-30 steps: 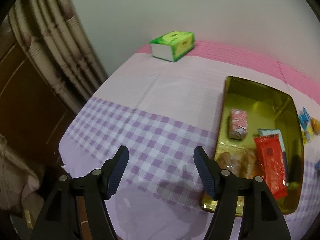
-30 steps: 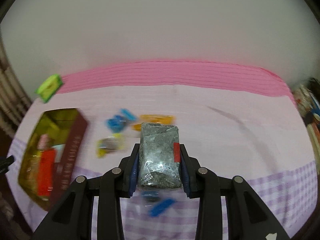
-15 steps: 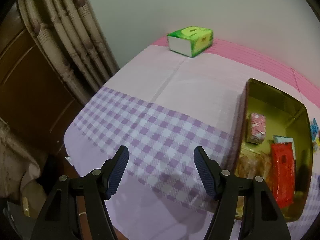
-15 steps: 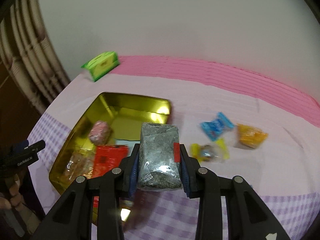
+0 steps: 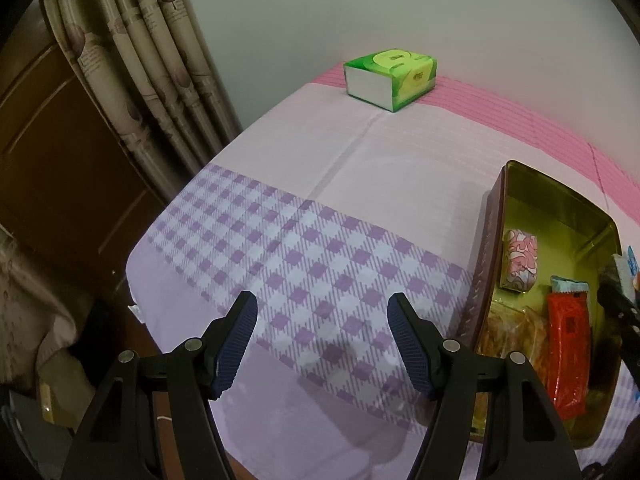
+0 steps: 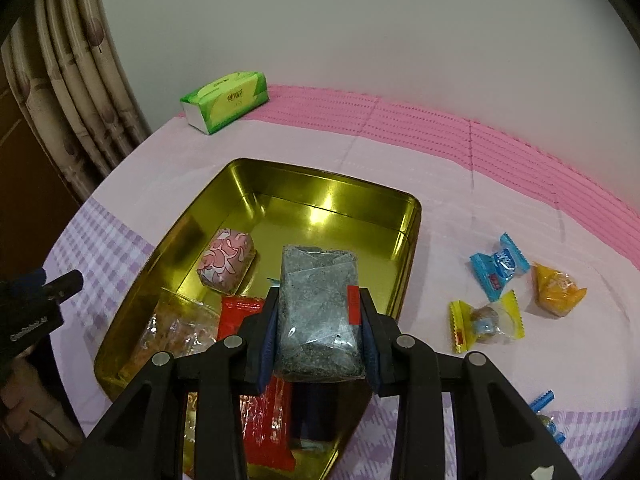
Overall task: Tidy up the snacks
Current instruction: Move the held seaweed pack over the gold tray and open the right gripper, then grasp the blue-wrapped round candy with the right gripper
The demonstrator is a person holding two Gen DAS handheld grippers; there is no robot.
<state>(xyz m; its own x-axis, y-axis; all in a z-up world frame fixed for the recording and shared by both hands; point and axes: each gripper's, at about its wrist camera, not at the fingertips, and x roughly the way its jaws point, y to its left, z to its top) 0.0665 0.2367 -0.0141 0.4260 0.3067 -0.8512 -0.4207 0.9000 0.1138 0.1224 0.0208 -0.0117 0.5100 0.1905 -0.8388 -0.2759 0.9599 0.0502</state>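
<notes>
My right gripper (image 6: 319, 318) is shut on a clear packet of dark grey snack (image 6: 318, 312) and holds it above the gold tin (image 6: 328, 184). Inside the tin lie a pink patterned packet (image 6: 227, 261), a red packet (image 6: 266, 416) and a clear bag of orange snacks (image 6: 168, 336). Right of the tin, a blue candy (image 6: 499, 267), a yellow-wrapped candy (image 6: 486, 320) and an orange packet (image 6: 558, 290) rest on the cloth. My left gripper (image 5: 322, 342) stands open over the purple check cloth, left of the tin (image 5: 486, 248), with nothing between its fingers.
A green tissue box (image 6: 224, 101) sits at the table's far left corner by the wall. Curtains (image 5: 132, 64) and a brown door stand beyond the left edge. More blue-wrapped candy (image 6: 546, 412) lies near the front right. A hand (image 6: 20, 392) holds the left gripper at the tin's left.
My right gripper has swung left with the grey packet, from over the loose candies to above the tin. The left gripper has only rolled a little, staying open.
</notes>
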